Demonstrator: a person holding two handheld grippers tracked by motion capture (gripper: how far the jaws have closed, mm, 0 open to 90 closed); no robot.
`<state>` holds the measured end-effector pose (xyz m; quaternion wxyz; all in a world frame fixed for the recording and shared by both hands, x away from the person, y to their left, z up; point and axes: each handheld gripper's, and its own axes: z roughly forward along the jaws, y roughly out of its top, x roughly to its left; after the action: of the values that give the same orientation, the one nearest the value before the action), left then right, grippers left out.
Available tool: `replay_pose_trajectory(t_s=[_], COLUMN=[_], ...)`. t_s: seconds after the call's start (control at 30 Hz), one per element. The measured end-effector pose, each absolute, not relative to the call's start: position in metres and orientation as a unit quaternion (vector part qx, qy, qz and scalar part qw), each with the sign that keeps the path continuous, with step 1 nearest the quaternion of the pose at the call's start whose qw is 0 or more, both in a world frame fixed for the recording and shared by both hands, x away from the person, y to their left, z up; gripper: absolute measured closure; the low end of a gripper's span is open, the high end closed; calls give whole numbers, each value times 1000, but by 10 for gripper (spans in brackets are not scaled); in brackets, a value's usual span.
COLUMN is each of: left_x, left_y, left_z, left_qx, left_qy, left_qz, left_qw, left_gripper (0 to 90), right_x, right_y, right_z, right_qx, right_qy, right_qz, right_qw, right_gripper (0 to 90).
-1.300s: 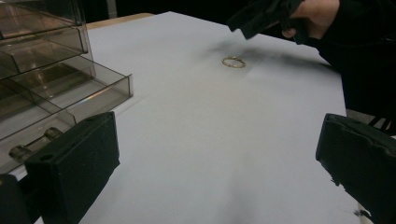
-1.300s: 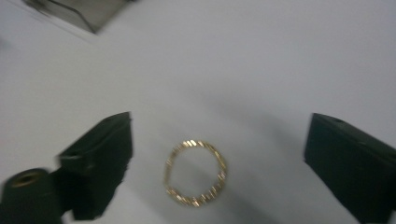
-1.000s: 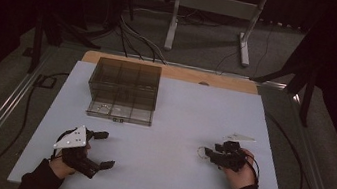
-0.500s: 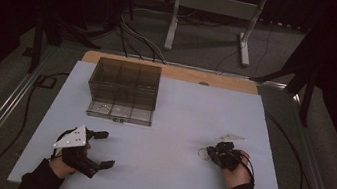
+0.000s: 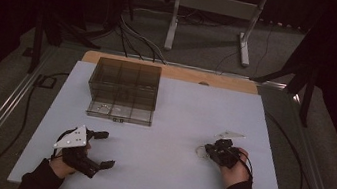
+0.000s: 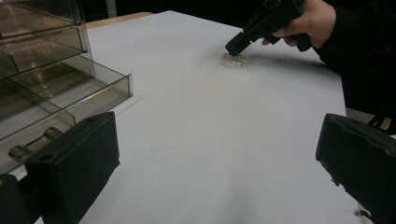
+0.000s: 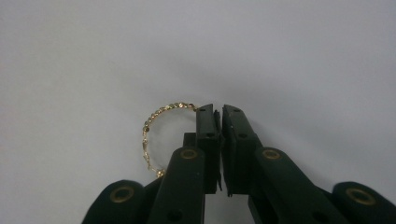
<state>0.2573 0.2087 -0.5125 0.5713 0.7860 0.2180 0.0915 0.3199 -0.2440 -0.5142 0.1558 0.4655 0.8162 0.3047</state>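
Note:
A thin gold beaded bracelet (image 7: 152, 126) lies on the white tabletop (image 5: 179, 111), and it looks like a small pale ring (image 5: 200, 153) in the high view. My right gripper (image 7: 218, 109) points down at it with its jaws shut on the bracelet's right edge, and the rest of the loop curves out to the left. In the left gripper view, the right gripper (image 6: 235, 46) touches the bracelet (image 6: 232, 60) at the far side of the table. My left gripper (image 5: 103, 149) rests open near the front left, with nothing between its jaws.
A smoky clear compartment box (image 5: 125, 85) stands at the back left, with a small ring-like item (image 5: 102, 110) in its front section. A wooden strip (image 5: 170, 70) runs along the table's far edge. Dark floor, cables and a metal stand lie beyond.
My right hand has shifted slightly left and nearer with its gripper down at the bracelet. The left gripper has stayed in place, open.

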Motion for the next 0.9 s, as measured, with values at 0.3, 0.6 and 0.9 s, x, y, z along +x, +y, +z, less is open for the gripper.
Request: replay_pose_trajectory(t_s=[0.3,0.6,0.9], left_x=[257,257,257], left_y=[208,209,209], left_z=[-512,-513,-512], left_qx=[788,786,787], left_qy=[216,218,216], left_qz=[93,90,91], left_qw=[569,571,571], left_gripper=[5,5,5], right_x=[328,338,352], right_y=[-228,-198,-164], right_z=[-507,-491,-479], right_qx=[450,425,397], right_qy=[820,825,835], right_qz=[321,341,353], right_qw=[148,151,144], right_gripper=[862,862,861])
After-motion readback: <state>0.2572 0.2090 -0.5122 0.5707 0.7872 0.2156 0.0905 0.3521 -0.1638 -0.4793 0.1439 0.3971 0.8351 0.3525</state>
